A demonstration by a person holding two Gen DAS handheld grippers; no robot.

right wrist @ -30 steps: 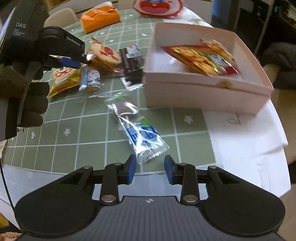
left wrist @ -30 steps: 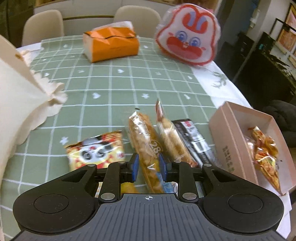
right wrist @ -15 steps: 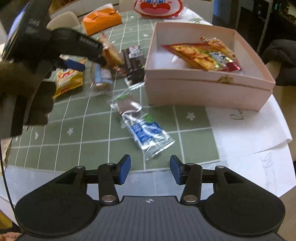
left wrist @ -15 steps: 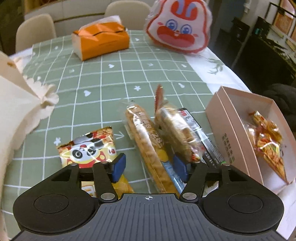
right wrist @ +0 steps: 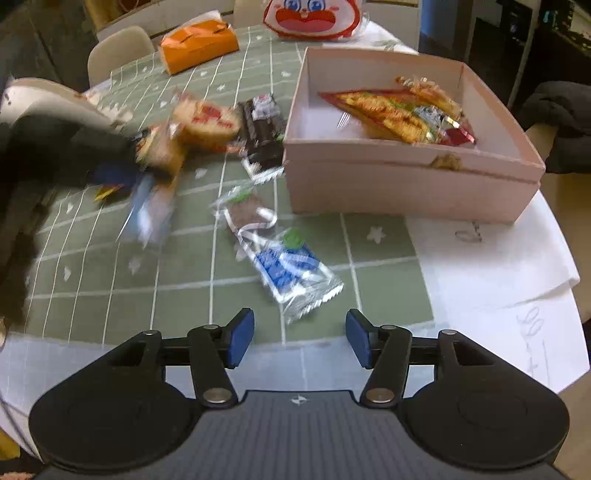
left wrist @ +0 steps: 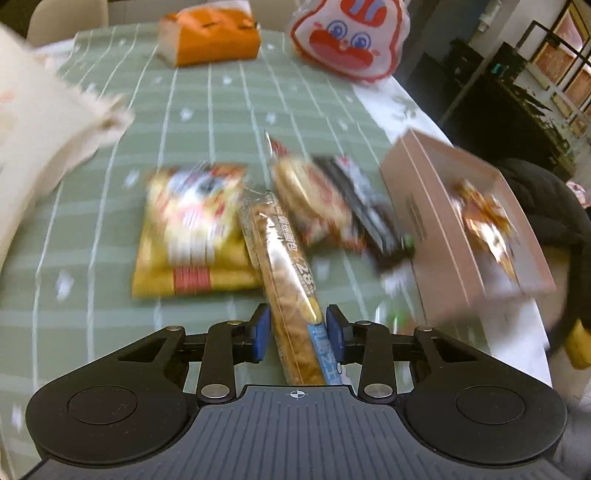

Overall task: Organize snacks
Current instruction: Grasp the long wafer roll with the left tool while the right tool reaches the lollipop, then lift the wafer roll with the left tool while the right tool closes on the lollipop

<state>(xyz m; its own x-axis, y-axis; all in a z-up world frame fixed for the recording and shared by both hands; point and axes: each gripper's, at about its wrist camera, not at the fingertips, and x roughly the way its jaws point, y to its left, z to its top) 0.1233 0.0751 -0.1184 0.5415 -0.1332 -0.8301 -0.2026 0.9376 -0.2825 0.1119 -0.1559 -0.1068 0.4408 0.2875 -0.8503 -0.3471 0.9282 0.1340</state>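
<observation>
My left gripper (left wrist: 298, 334) is shut on a long clear-wrapped biscuit stick pack (left wrist: 284, 266) and holds it above the table; the same pack shows blurred in the right wrist view (right wrist: 153, 206). My right gripper (right wrist: 299, 341) is open and empty, just short of a clear and blue wrapped snack (right wrist: 277, 254) lying on the green checked cloth. The pink box (right wrist: 406, 177) holds several orange and red snack packs (right wrist: 402, 110). A yellow panda pack (left wrist: 192, 229), a round cracker pack (left wrist: 310, 199) and a black bar (left wrist: 369, 214) lie on the table.
An orange tissue box (right wrist: 199, 46) and a rabbit-face bag (right wrist: 314, 16) stand at the far side. White paper (right wrist: 498, 258) covers the table's right edge. A cream cloth (left wrist: 44, 122) hangs at the left. Chairs stand behind the table.
My left gripper opened, then closed on the biscuit stick pack and lifted it; the view is blurred from motion. My right gripper opened wider and pulled back slightly from the blue snack.
</observation>
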